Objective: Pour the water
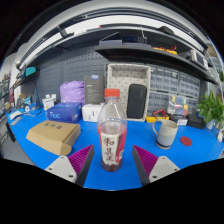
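On your far left, a brown cardboard box lies flat on the blue table, with a smaller blue box behind it and a pale purple bag standing behind that. A white box sits just to the right of the blue one.

Your gripper is spread open. Its left finger and right finger stand well apart, pink pads facing inward. The water bottle stands upright on the table between them, a little ahead of the tips, with a clear gap on either side, so neither finger is pressing on it. The bottle is clear plastic with a red cap in place and a red label around its lower half.

Behind the bottle a white perforated panel leans upright, and a dark rectangular object rests against its front.

To the right of the bottle, beyond your right finger, a metal cup stands upright on the table, apart from the bottle. A small red disc lies on the table just to the right of the cup. Farther right, a green plant rises at the table's end. Shelving with bins lines the back wall.
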Tool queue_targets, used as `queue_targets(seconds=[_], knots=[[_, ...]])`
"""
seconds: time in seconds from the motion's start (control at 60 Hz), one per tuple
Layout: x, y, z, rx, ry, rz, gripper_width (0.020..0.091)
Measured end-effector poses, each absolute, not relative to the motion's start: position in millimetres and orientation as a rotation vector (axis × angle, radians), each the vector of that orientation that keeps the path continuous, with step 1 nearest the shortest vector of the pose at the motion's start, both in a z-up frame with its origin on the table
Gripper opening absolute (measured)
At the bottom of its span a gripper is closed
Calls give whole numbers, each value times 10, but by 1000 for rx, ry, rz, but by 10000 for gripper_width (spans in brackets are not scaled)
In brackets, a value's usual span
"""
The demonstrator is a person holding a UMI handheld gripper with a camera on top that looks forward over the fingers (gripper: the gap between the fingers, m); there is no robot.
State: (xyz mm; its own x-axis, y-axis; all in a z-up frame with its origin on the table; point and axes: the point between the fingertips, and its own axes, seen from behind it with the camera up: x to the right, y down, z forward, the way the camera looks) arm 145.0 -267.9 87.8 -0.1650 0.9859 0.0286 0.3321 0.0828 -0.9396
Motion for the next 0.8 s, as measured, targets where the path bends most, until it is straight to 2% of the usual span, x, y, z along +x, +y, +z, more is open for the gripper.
queue_targets(seconds=[0.217, 0.333, 0.35, 0.367, 0.483, 0.617, 0.8], knots=[[888, -2817, 856, -1301, -1561, 1094, 766], [720, -2824, 880, -1273, -1498, 1107, 663], [705, -2808, 889, -1277, -1482, 1110, 596], [699, -2809, 893, -1278, -1475, 1118, 580], [687, -2797, 913, -1256, -1443, 1168, 522], [677, -2798, 919, -1240, -1437, 1185, 421], [645, -2775, 902, -1284, -1454, 1238, 419]])
